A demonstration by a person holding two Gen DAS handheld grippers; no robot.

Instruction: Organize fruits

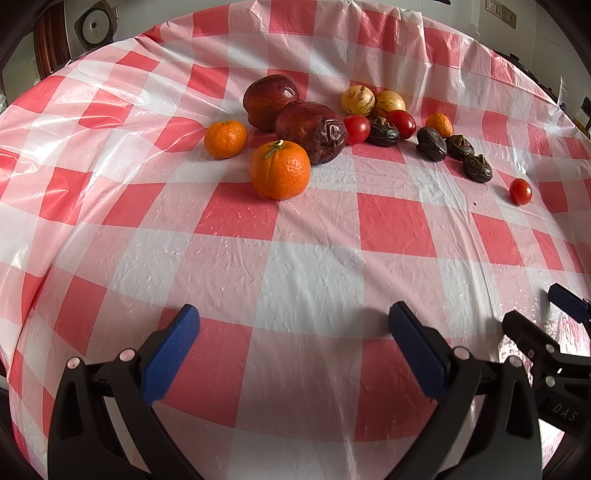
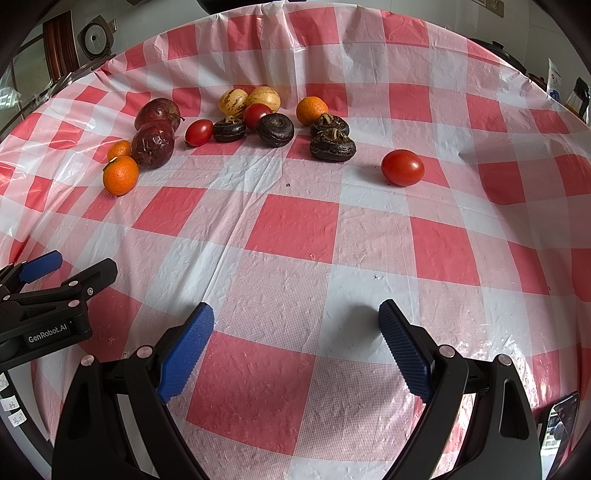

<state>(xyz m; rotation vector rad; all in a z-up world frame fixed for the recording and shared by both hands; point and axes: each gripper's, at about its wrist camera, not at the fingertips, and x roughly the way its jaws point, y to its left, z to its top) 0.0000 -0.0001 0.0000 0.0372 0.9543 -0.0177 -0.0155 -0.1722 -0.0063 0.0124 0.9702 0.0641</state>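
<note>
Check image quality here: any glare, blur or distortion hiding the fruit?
Left wrist view: sharp, strong fisheye bending of the tablecloth, white glare on the plastic at far left, fruit clear. Right wrist view: equally sharp and bent, glare at the left edge and lower right, soft shadow under the lone tomato; nothing hidden.

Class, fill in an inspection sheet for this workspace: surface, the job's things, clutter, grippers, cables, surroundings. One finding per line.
Surface: table under a red and white checked plastic cloth, wrinkled.
Job's things: two dark red apples, three oranges, two yellow striped fruits, three small tomatoes in all, one lone tomato apart from the group, four dark water chestnuts.
Clutter: a few small specks on the cloth.
Grippers: left gripper open, empty; right gripper open, empty; both short of the fruit.
Cables: nothing seen.
Surroundings: a round white appliance behind the table, wall sockets.
</note>
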